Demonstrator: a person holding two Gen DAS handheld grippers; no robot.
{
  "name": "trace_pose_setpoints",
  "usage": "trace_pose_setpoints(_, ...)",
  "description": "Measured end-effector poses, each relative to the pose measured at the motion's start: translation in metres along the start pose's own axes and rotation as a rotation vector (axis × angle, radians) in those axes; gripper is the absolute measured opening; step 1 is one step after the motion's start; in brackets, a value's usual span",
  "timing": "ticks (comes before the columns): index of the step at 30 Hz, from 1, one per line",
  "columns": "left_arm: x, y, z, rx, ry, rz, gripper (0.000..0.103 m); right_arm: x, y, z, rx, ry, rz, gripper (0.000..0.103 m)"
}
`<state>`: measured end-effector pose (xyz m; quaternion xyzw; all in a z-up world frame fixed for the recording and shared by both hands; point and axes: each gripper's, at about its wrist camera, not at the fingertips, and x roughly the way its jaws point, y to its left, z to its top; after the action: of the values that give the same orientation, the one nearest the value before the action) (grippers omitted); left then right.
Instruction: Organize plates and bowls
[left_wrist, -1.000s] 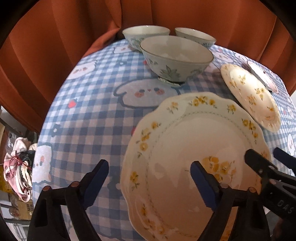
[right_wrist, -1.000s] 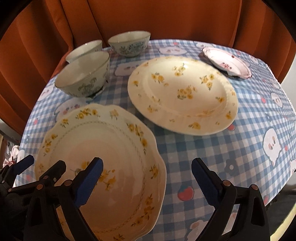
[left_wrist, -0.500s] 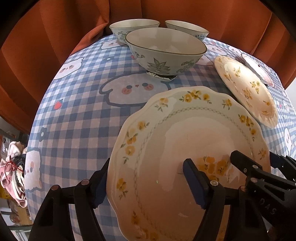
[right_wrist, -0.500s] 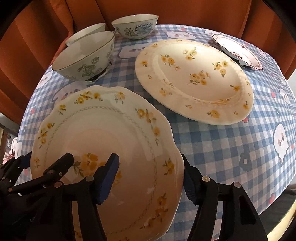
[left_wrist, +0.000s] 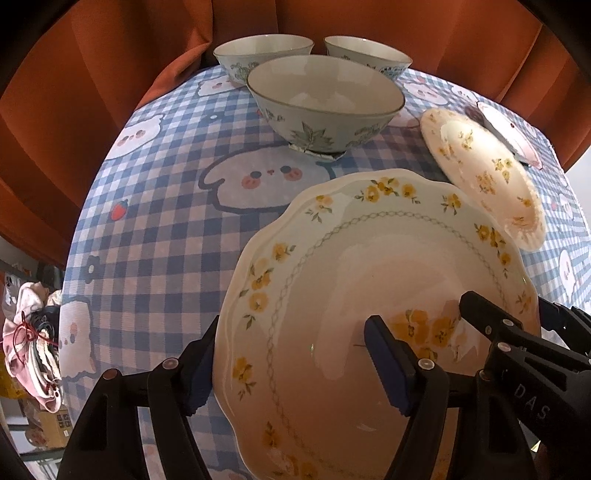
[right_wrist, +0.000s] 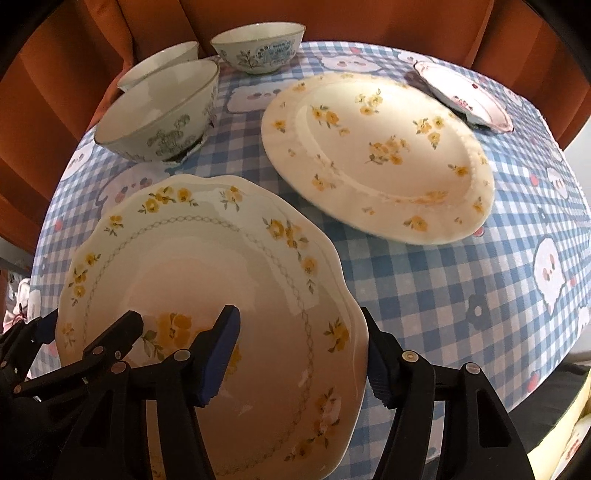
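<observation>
A scalloped cream plate with yellow flowers lies near the front of the table. My left gripper straddles its left rim, one finger over the plate, one outside the edge. My right gripper straddles its right rim the same way. Both sets of jaws are wide apart and do not pinch the rim. A larger round flowered plate lies behind to the right. A small pink-rimmed plate sits at the far right. Three bowls stand at the back.
The table has a blue checked cloth with cartoon figures and drops away at its left edge. An orange curtain hangs close behind the table. A bundle of cloth lies on the floor at the left.
Both grippers have moved forward onto the scalloped plate, from short of it to straddling its left and right rims. The plate now looks slightly raised and tilted.
</observation>
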<state>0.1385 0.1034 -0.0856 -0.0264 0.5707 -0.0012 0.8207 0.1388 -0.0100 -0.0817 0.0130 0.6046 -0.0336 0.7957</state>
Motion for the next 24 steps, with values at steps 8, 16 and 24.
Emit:
trace_pose_setpoints(8, -0.019, -0.011, 0.007, 0.028, -0.027, -0.009, 0.075, -0.024, -0.010, 0.005, 0.009, -0.026, -0.011, 0.067)
trace_pose_setpoints(16, -0.018, -0.038, 0.003, 0.049, -0.058, -0.011, 0.075, -0.027, -0.037, -0.003, 0.027, -0.070, -0.004, 0.067)
trace_pose_setpoints(24, -0.023, -0.085, 0.005, 0.020, -0.064, -0.021, 0.075, -0.035, -0.082, 0.003, 0.001, -0.092, -0.007, 0.067)
